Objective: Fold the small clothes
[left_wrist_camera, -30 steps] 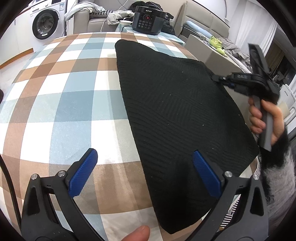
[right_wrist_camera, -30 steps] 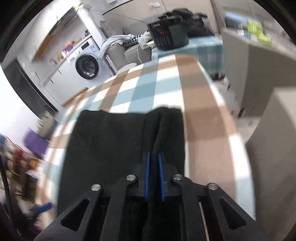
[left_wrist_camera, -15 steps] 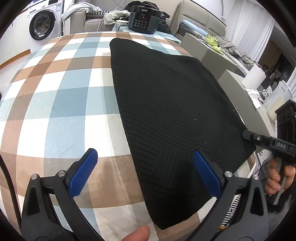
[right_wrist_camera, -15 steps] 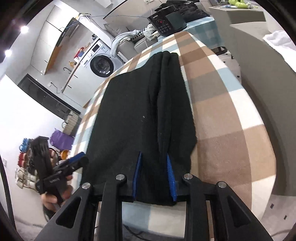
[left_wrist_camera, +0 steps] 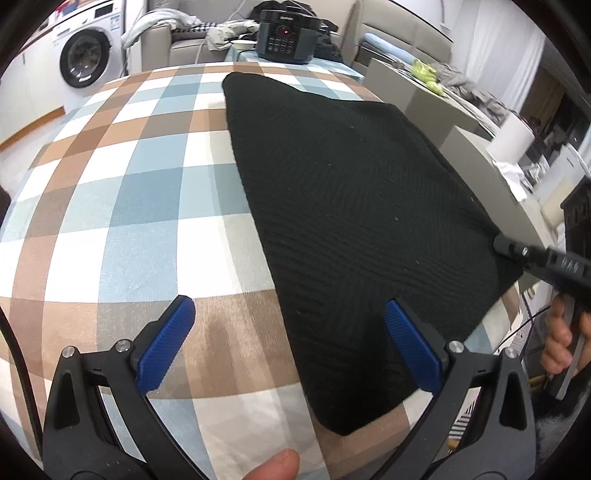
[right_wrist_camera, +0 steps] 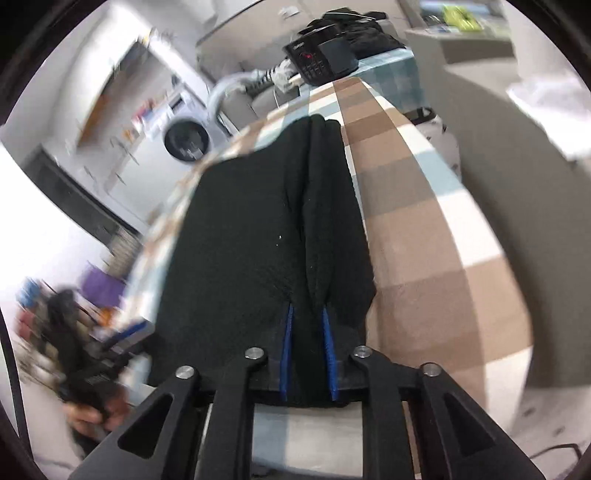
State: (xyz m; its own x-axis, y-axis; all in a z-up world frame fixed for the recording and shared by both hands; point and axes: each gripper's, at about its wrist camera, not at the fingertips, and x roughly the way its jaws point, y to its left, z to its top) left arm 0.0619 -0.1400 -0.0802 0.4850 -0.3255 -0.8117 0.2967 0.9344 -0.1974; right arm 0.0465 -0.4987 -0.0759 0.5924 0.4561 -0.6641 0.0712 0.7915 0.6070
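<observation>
A black knitted garment (left_wrist_camera: 351,203) lies flat on the checked tablecloth (left_wrist_camera: 129,203), reaching from the far side to the near edge. My left gripper (left_wrist_camera: 288,304) hovers open above its near left corner, touching nothing. In the same view my right gripper (left_wrist_camera: 498,242) sits at the garment's right edge near the front corner, held by a hand. The right wrist view shows the right gripper (right_wrist_camera: 307,314) with a bunched fold of the garment (right_wrist_camera: 240,258) between its blue pads, and its jaws are closing on it. A ridge of fabric runs away from the pads.
A black multicooker (left_wrist_camera: 286,35) stands past the table's far end, with a washing machine (left_wrist_camera: 83,59) at the back left. Grey cabinets (left_wrist_camera: 424,96) stand close along the table's right side. A thumb (left_wrist_camera: 273,467) shows at the bottom edge.
My right gripper has travelled along the garment's right edge toward the near corner, keeping the fabric between its pads, then stopped. The left gripper has stayed put and open.
</observation>
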